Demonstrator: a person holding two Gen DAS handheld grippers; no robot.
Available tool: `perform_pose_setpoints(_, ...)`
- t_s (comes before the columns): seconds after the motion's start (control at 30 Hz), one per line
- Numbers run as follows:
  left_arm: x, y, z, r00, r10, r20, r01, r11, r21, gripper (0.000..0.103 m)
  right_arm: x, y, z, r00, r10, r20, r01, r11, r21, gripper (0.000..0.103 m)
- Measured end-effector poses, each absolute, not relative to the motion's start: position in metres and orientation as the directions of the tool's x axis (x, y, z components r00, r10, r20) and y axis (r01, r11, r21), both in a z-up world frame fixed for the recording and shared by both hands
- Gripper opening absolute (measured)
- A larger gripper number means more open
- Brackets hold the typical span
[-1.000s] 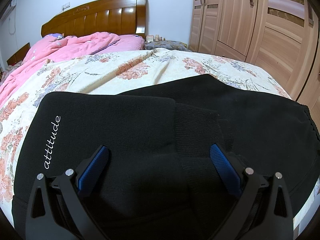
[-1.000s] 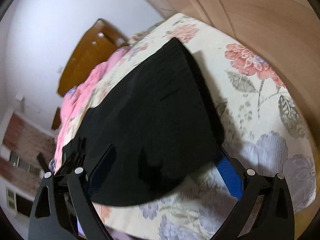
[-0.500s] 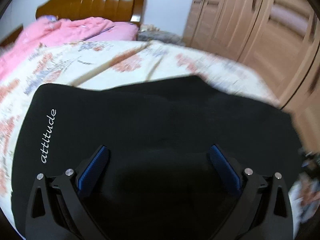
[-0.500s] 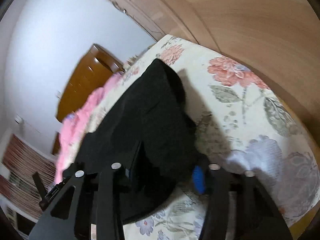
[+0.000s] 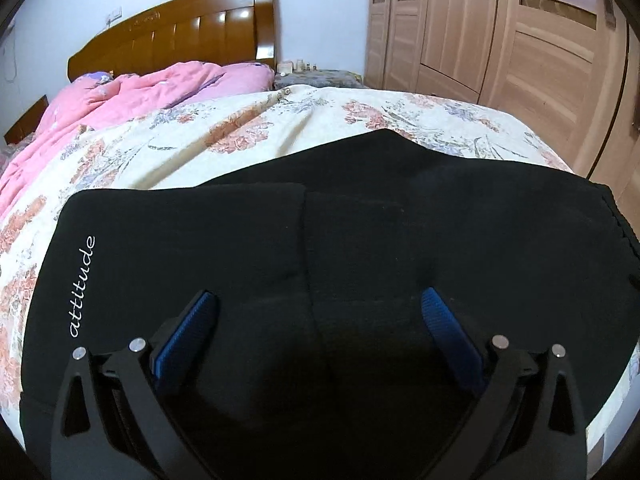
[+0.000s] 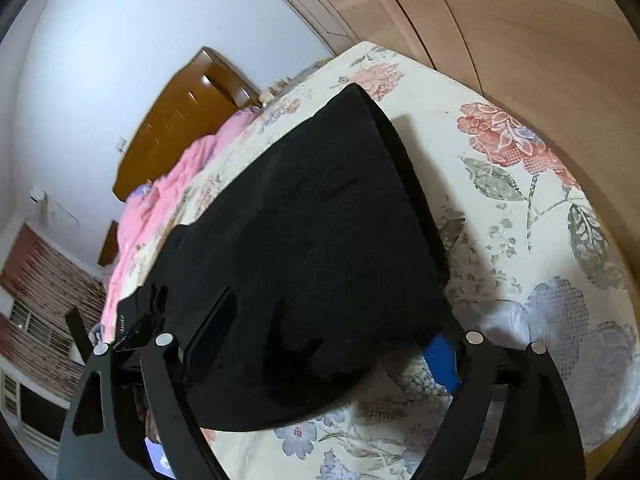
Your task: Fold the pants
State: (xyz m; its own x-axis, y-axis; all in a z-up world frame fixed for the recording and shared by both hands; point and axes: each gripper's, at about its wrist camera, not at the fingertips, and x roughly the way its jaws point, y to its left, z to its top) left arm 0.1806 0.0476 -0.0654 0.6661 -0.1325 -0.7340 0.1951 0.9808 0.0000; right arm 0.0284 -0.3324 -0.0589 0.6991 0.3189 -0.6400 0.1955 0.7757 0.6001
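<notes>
Currently, the black knit pants [image 5: 360,240] lie folded flat on the cream floral-print bedspread [image 5: 240,136], near its front edge. White cursive lettering reading "attitude" [image 5: 82,286] runs along the left fold. A raised fold edge crosses the matte fabric vertically at centre.

The left gripper [image 5: 318,312] hangs over the pants with its ribbed blue pads [image 5: 440,316] spread wide apart, holding nothing.

The right gripper [image 6: 320,344] is also spread wide; its fingers straddle the rounded corner of the pants [image 6: 312,240], one blue pad [image 6: 442,360] partly hidden under the cloth edge.

A crumpled pink quilt [image 5: 132,100], glossy wooden headboard [image 5: 180,32] and panelled wooden wardrobe [image 5: 500,32] stand beyond.
</notes>
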Motion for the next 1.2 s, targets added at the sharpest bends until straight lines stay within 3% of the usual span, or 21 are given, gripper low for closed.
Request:
perform_pose_setpoints(0.17, 0.179, 0.047, -0.065, 0.681, -0.115, -0.723, 0.182, 0.983, 0.016, 0.102, 0.030, -0.332, -0.058, 0.665, 0.360, -0.654, 0.166, 0.783, 0.600, 0.081)
perform_pose_setpoints(0.27, 0.178, 0.050, -0.061, 0.682, -0.116, -0.722, 0.183, 0.983, 0.015, 0.102, 0.047, -0.334, -0.063, 0.691, 0.402, -0.600, 0.149, 0.733, 0.663, 0.078)
perform_pose_setpoints(0.33, 0.178, 0.049, -0.061, 0.682, -0.117, -0.722, 0.183, 0.983, 0.014, 0.102, 0.056, -0.335, -0.065, 0.709, 0.366, -0.603, 0.190, 0.724, 0.663, 0.060)
perform_pose_setpoints(0.4, 0.177, 0.050, -0.061, 0.681, -0.121, -0.722, 0.185, 0.983, 0.010, 0.102, 0.052, -0.338, -0.069, 0.754, 0.369, -0.544, 0.175, 0.685, 0.707, 0.048)
perform_pose_setpoints(0.5, 0.178, 0.051, -0.061, 0.681, -0.124, -0.722, 0.187, 0.982, 0.007, 0.102, 0.031, -0.340, -0.072, 0.818, 0.364, -0.446, 0.125, 0.643, 0.755, 0.042)
perform_pose_setpoints(0.7, 0.177, 0.052, -0.062, 0.676, -0.149, -0.722, 0.214, 0.977, -0.001, 0.102, 0.000, -0.337, -0.044, 0.878, 0.345, -0.333, 0.065, 0.603, 0.795, 0.038)
perform_pose_setpoints(0.83, 0.172, 0.049, -0.052, 0.643, -0.145, -0.752, 0.238, 0.971, 0.015, 0.102, -0.015, -0.327, -0.020, 0.892, 0.294, -0.342, 0.047, 0.694, 0.719, 0.038)
perform_pose_setpoints(0.97, 0.148, 0.035, -0.026, 0.715, -0.103, -0.692, 0.271, 0.953, 0.139, 0.101, -0.016, -0.338, -0.041, 0.881, 0.270, -0.387, 0.120, 0.665, 0.737, 0.038)
perform_pose_setpoints(1.07, 0.152, 0.024, -0.050, 0.682, -0.051, -0.730, 0.305, 0.927, 0.220, 0.102, -0.012, -0.339, -0.044, 0.885, 0.262, -0.384, 0.132, 0.650, 0.748, 0.038)
perform_pose_setpoints(1.13, 0.152, 0.032, -0.056, 0.704, -0.097, -0.704, 0.293, 0.942, 0.163, 0.102, -0.011, -0.332, -0.031, 0.892, 0.255, -0.373, 0.115, 0.670, 0.733, 0.038)
perform_pose_setpoints(1.2, 0.160, 0.048, -0.057, 0.657, -0.167, -0.735, 0.276, 0.961, 0.029, 0.102, -0.004, -0.318, -0.008, 0.901, 0.249, -0.356, 0.084, 0.703, 0.706, 0.038)
